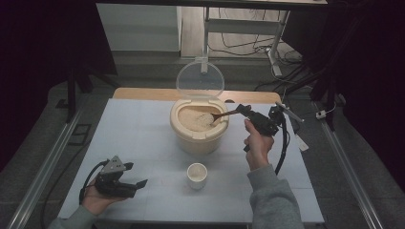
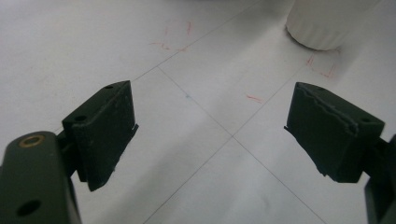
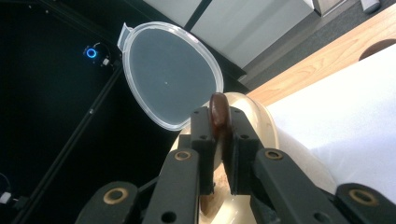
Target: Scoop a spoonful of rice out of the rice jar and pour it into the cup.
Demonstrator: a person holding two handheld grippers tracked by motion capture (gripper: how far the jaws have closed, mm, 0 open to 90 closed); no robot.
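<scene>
A cream container (image 1: pixel 198 136) full of pale grain (image 1: pixel 195 119) stands mid-table with its clear round lid (image 1: pixel 200 78) hinged upright behind it. My right gripper (image 1: pixel 244 109) is shut on the handle of a brown wooden spoon (image 1: pixel 224 114), whose bowl dips into the grain. In the right gripper view the spoon handle (image 3: pixel 218 112) stands pinched between the two jaws, with the lid (image 3: pixel 170 77) beyond. A small white cup (image 1: pixel 197 175) sits in front of the container. My left gripper (image 1: pixel 138 183) rests open near the table's front left; its view shows the cup's base (image 2: pixel 327 23).
The white table sheet (image 1: pixel 133 138) has bare room to the left and right of the container. A wooden strip (image 1: pixel 143 94) runs along the far edge. Metal rails (image 1: pixel 47 162) flank the table, and cables lie on the floor behind.
</scene>
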